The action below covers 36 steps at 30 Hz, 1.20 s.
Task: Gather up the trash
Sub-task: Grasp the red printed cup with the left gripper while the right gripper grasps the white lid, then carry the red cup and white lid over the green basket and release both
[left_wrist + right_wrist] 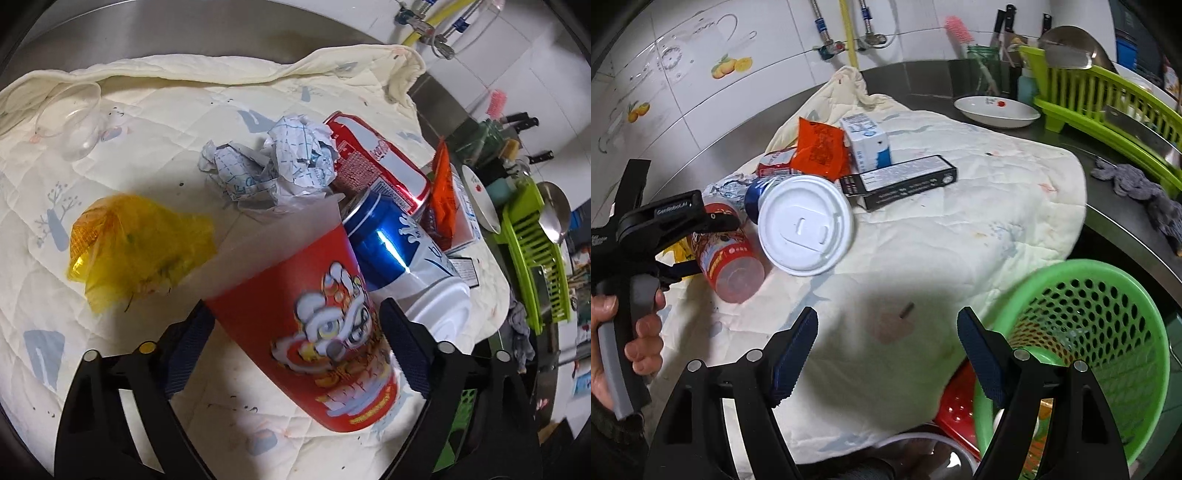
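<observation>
While the red lion-print cup lies on its side between the jaws of the left hand-held gripper, the pads bracket it with a visible gap on one side; not yet clamped, by my reading. The right hand-held gripper hangs open and empty over bare quilted cloth covering the desk. Just beside it, the green mesh basket already holds some coloured scraps; contents unclear.

Left to collect, nearer first: white lidded cup, blue can, yellow film wrapper, crumpled paper, red can, orange packet, black carton, small milk box, clear plastic cup. Judgement: early stage, most trash remains out.
</observation>
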Each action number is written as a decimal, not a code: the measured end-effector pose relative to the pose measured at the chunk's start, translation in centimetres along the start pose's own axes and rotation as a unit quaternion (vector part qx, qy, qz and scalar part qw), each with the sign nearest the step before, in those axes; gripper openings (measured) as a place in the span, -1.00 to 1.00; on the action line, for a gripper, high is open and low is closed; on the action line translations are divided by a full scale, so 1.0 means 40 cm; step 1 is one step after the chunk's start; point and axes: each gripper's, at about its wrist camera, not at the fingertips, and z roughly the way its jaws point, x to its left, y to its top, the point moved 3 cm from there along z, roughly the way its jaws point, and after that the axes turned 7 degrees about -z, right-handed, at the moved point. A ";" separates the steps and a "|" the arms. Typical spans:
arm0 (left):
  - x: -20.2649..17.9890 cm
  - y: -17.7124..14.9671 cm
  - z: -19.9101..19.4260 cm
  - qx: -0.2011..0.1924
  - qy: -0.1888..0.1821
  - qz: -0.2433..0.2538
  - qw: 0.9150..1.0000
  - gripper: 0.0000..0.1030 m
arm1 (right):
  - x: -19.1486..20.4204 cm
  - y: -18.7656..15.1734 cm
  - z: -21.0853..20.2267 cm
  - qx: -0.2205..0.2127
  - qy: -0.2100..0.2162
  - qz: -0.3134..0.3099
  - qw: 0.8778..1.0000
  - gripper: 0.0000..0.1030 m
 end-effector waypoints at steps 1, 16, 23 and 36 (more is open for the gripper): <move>0.001 0.001 -0.003 0.002 -0.005 0.003 1.000 0.59 | 0.008 0.008 0.008 0.001 0.003 -0.001 1.000 0.48; 0.063 -0.036 -0.085 0.036 -0.059 0.063 0.996 0.42 | 0.117 0.114 0.123 -0.004 0.021 -0.029 0.999 0.78; 0.099 -0.054 -0.132 0.031 -0.069 0.089 0.993 0.43 | 0.151 0.143 0.178 0.001 0.005 -0.036 0.999 0.81; 0.103 -0.120 -0.188 0.016 -0.090 0.157 0.983 0.42 | 0.144 0.140 0.205 -0.001 0.006 -0.020 1.000 0.74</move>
